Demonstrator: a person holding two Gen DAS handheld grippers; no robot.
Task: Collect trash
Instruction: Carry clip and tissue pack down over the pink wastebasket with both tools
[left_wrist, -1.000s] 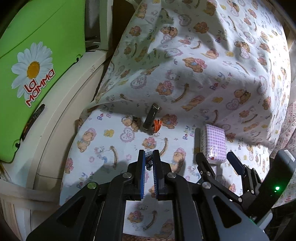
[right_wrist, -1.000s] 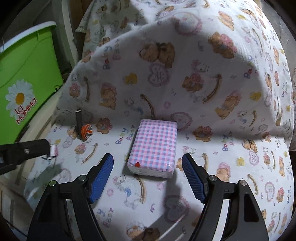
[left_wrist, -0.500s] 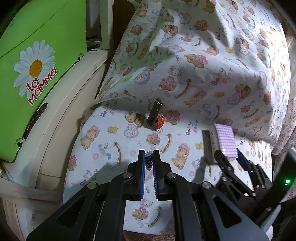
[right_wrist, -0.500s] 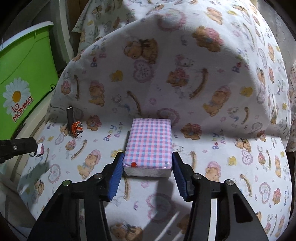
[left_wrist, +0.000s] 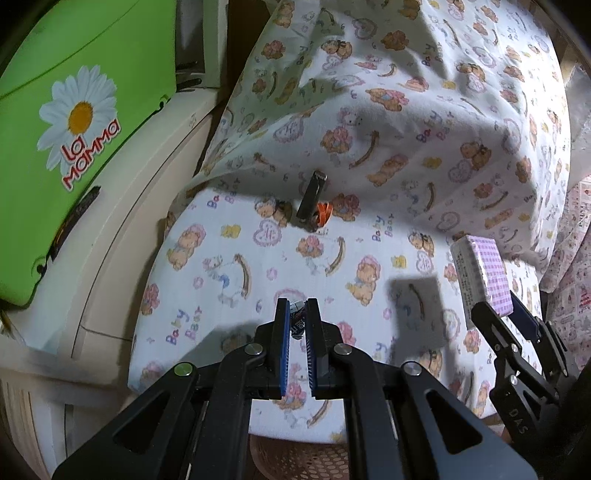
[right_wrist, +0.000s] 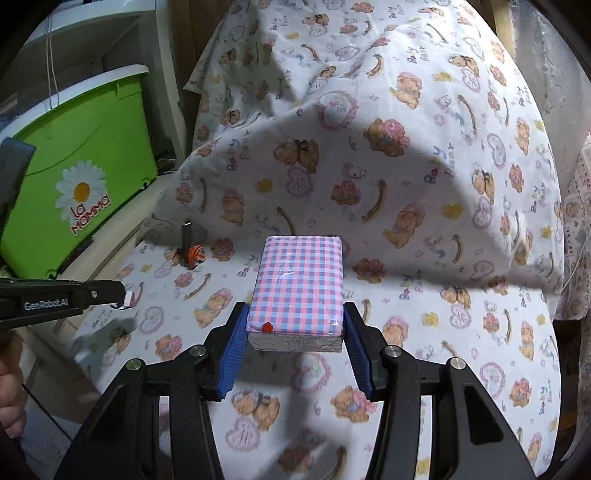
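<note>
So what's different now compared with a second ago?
The right gripper closed its fingers on the checked tissue pack and has raised it off the teddy-bear sheet; its shadow now lies below it. The left gripper stayed shut on a small scrap. The dark stick with the orange bit and the green bin have not moved.

Both wrist cameras look steeply down, close over a bear-print sheet (left_wrist: 369, 155). Each view shows the green box (right_wrist: 85, 173) at 10 o'clock and the checked packet (left_wrist: 484, 266).
</note>
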